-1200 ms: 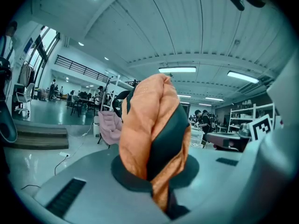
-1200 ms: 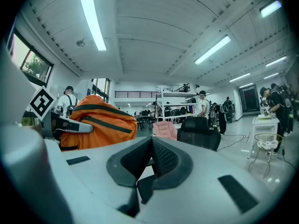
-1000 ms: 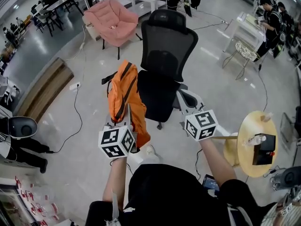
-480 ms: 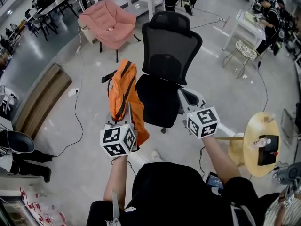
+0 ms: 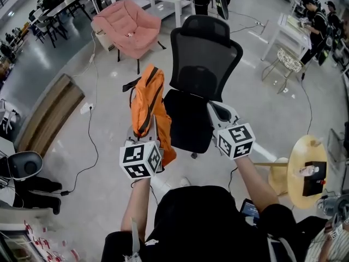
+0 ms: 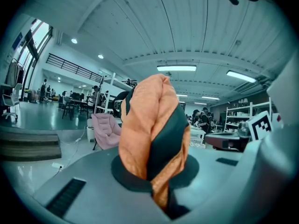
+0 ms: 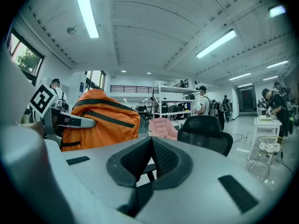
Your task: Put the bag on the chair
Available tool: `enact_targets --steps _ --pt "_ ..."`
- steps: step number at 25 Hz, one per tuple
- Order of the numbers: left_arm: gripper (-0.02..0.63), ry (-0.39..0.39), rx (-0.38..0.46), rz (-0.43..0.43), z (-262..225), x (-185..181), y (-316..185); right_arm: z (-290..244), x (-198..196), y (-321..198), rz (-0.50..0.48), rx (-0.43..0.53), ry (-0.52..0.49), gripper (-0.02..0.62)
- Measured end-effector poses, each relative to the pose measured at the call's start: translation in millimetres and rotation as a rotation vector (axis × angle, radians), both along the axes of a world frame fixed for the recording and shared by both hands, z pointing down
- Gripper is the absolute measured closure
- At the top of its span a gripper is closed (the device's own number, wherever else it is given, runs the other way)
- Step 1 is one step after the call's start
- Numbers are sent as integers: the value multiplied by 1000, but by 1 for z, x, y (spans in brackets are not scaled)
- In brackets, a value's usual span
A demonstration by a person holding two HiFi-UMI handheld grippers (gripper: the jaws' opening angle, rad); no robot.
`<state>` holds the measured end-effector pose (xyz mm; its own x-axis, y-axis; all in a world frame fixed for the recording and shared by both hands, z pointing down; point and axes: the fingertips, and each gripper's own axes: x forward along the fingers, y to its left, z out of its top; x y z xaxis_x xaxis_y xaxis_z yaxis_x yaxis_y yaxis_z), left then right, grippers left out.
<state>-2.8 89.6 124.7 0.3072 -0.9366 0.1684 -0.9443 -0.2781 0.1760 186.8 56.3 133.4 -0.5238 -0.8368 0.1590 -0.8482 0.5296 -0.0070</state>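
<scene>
Both forearms are stretched forward toward the chair (image 5: 204,64). The left gripper (image 5: 151,129) is held nearly level just left of the chair's seat, its jaws clamped on the orange bag (image 5: 148,100). The right gripper (image 5: 217,111) is held at the seat's right edge, its jaws pressed together with nothing between them.

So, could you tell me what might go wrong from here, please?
The bag hangs from the left claw alone, pinched by a fold of fabric, so it may slip; the right claw is shut on nothing. The loose strap might snag the chair, which could roll if nudged.
</scene>
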Motion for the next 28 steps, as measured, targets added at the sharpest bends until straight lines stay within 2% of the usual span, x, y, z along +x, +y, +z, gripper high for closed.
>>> enact_targets --steps 11,28 --pt "581 -6 9 13 2 -3 -39 2 -5 -37 11 -8 -2 595" --pt "581 -19 -64 9 30 48 -116 36 32 -118 -44 -83 17 595"
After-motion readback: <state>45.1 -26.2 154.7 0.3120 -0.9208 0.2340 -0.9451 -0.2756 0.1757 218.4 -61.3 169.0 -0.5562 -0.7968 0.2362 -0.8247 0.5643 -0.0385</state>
